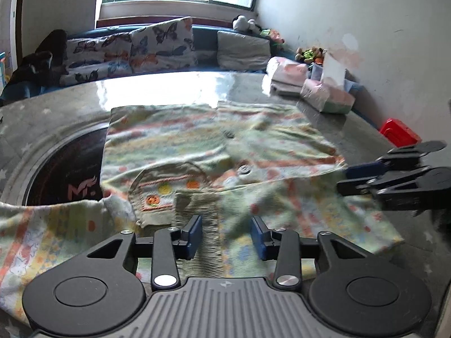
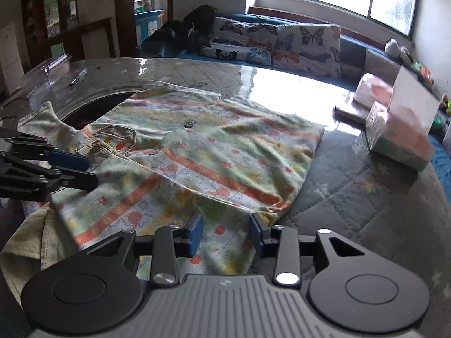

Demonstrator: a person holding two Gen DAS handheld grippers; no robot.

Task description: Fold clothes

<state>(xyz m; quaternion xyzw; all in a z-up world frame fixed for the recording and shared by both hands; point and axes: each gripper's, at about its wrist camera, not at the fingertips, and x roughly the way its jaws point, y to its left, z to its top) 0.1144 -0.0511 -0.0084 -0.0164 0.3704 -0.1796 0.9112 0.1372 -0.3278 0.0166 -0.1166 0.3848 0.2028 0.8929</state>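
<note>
A small patterned garment [image 1: 197, 152] with orange stripes, green and yellow print, a ribbed collar and buttons lies spread on the quilted table; it also shows in the right wrist view [image 2: 214, 152]. My left gripper [image 1: 227, 233] is open, its blue pads just above the cloth beside the ribbed band [image 1: 197, 214]. My right gripper [image 2: 225, 235] is open over the garment's near edge. Each gripper shows in the other's view: the right gripper [image 1: 349, 180] at the garment's right edge, the left gripper [image 2: 90, 171] near the collar.
A dark round inset [image 1: 64, 174] sits in the table under the garment's left side. Tissue packs [image 1: 327, 95] and a folded pink stack [image 1: 287, 76] lie at the table's far right. A sofa with butterfly cushions [image 1: 135, 50] runs behind. A red box [image 1: 400, 132] is at the right.
</note>
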